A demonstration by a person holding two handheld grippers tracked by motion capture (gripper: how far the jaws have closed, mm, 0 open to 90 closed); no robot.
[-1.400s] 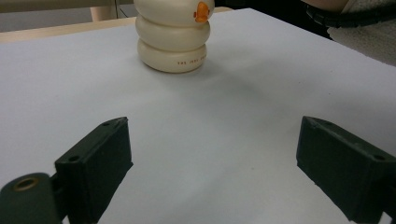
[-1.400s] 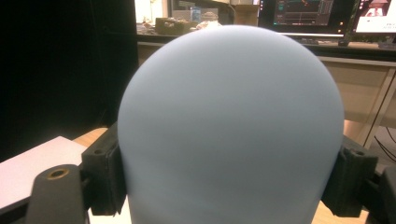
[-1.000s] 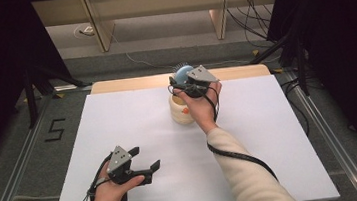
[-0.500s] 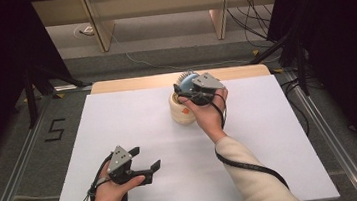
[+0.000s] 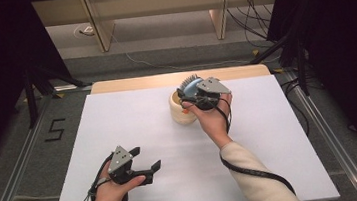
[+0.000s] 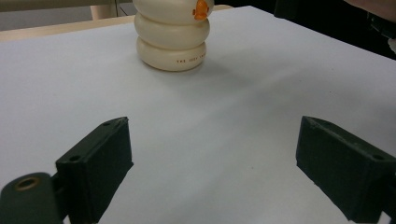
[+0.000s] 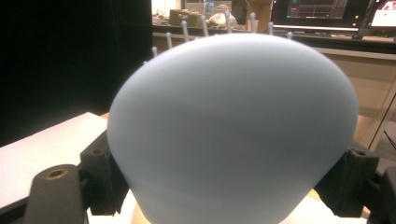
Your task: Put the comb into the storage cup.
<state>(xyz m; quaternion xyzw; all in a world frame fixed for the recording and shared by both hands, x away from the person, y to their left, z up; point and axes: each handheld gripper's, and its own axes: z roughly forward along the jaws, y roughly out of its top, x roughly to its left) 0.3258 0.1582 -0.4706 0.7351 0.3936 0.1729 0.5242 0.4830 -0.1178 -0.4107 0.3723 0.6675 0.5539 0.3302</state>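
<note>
1. My right gripper [image 5: 192, 93] has its jaws clamped on the sides of a blue dome [image 7: 233, 126]; my left gripper [image 5: 146, 167] rests low on the table [image 5: 280, 135], jaws wide apart, holding nothing.
2. I hold the dome just over the cream stack [image 6: 172, 35] at the table's far middle; I judge it lifted but not yet set anywhere.
3. The dome looks smooth, matte, with thin spikes along its back; the stack is glossy rounded rings with an orange mark.
</note>
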